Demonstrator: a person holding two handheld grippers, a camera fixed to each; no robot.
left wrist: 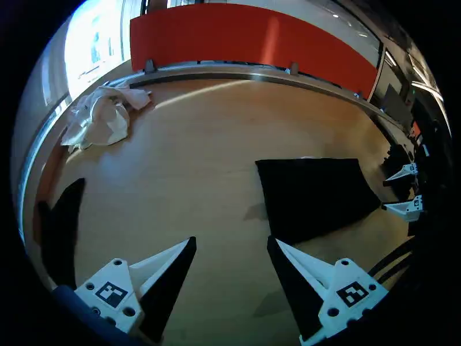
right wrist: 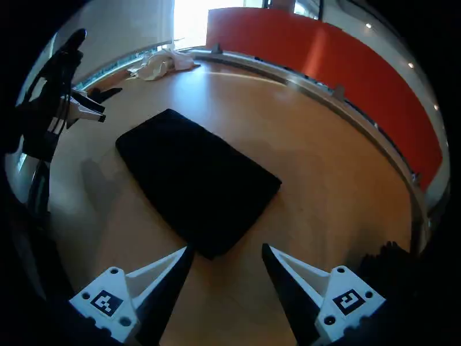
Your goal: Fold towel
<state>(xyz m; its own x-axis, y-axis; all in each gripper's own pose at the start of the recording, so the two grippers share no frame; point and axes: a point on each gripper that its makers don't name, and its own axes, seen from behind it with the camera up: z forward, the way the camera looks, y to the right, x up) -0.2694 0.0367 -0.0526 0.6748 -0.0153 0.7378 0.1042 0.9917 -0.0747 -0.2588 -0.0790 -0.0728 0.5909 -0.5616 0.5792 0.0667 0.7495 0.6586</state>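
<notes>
A black towel (left wrist: 317,196) lies folded into a flat rectangle on the wooden table (left wrist: 196,155); in the right gripper view the towel (right wrist: 199,176) stretches away from me just ahead of my fingers. My left gripper (left wrist: 230,245) is open above bare wood, to the left of the towel's near corner, holding nothing. My right gripper (right wrist: 226,254) is open too, its tips just short of the towel's near edge and apart from it. At the far right of the left gripper view the right gripper (left wrist: 406,190) is seen, and the left gripper (right wrist: 86,109) appears at the left of the right gripper view.
A crumpled white cloth (left wrist: 101,115) lies at the table's far left corner, also seen as the white cloth (right wrist: 161,63). A red panel (left wrist: 253,40) stands behind the table's far edge. A dark piece (left wrist: 60,228) lies at the left edge.
</notes>
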